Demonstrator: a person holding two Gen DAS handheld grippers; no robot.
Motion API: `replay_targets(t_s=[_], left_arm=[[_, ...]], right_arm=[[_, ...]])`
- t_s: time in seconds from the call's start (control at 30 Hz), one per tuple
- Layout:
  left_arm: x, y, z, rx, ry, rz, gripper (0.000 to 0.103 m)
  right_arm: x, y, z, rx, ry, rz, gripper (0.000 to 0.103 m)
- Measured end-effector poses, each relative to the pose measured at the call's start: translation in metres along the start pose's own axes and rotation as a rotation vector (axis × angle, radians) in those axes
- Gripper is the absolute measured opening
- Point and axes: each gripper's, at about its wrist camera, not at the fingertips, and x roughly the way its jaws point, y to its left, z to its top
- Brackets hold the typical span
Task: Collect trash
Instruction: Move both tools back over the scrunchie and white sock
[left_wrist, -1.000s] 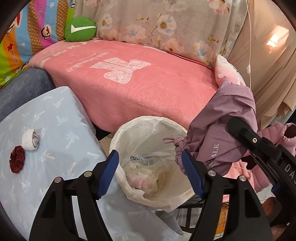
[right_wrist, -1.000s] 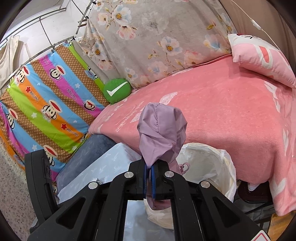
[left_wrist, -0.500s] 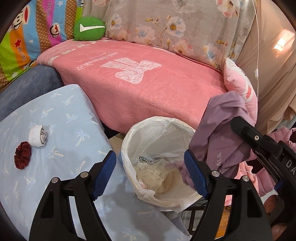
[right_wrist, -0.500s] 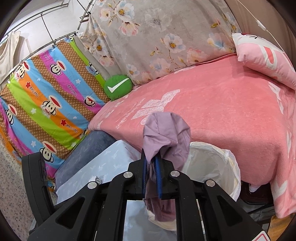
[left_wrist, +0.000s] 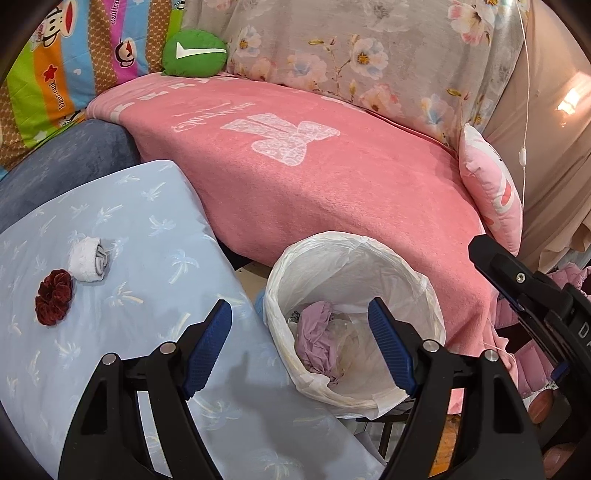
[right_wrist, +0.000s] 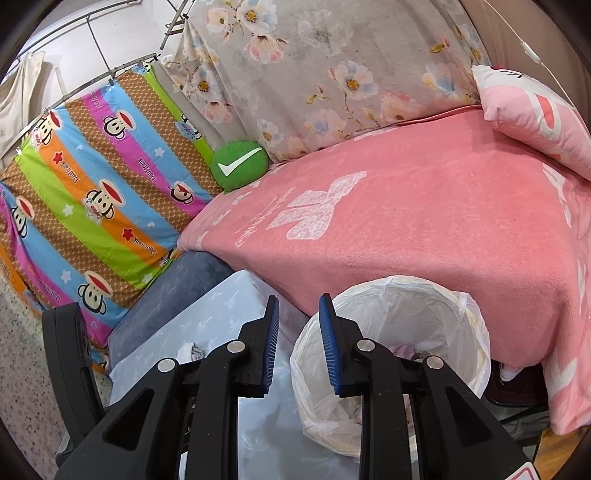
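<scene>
Your left gripper (left_wrist: 299, 343) has its blue-padded jaws spread wide with nothing between them. It hovers above the near rim of the round wastebasket lined with a white plastic bag (left_wrist: 424, 291), straddling the edge between the basket and the pale blue cloth-covered surface printed with white palm trees (left_wrist: 147, 229).

Your right gripper (right_wrist: 295, 343) has its jaws parted by a narrow gap; they have just been opening, and nothing sits between the pads. In the right wrist view it is positioned beside the left rim of the wastebasket, over the boundary with the pale blue surface.

The crumpled mauve fabric bundle (left_wrist: 317, 339) lies inside the wastebasket, resting on pale crumpled waste at the bottom, toward the near-left side of the liner. Neither gripper touches it.

Two items lie on the pale blue surface, just beside each other and well apart from the wastebasket:
- a rolled white and grey sock (left_wrist: 90, 258)
- a dark red velvet scrunchie (left_wrist: 53, 297), touching or nearly touching the sock on its near-left side

The wastebasket stands against the front edge of the bed covered by a pink fleece blanket with a white bow pattern (left_wrist: 332, 184). A round green cushion with a white tick mark (left_wrist: 195, 53) sits at the far corner of the blanket. A pink and white printed pillow (left_wrist: 491, 199) leans at the right end
</scene>
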Motion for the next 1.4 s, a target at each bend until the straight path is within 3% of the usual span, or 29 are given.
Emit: replay_targets(t_s=[0.7, 1.4], left_arm=[[-0.010, 0.039, -0.008, -0.061, -0.009, 0.053, 0.073], [-0.025, 0.129, -0.023, -0.207, -0.013, 0.169, 0.077]], right_arm=[[0.018, 0.029, -0.018, -0.064, 0.071, 0.025, 0.024], [0.062, 0.095, -0.054, -0.174, 0.189, 0.080, 0.029]])
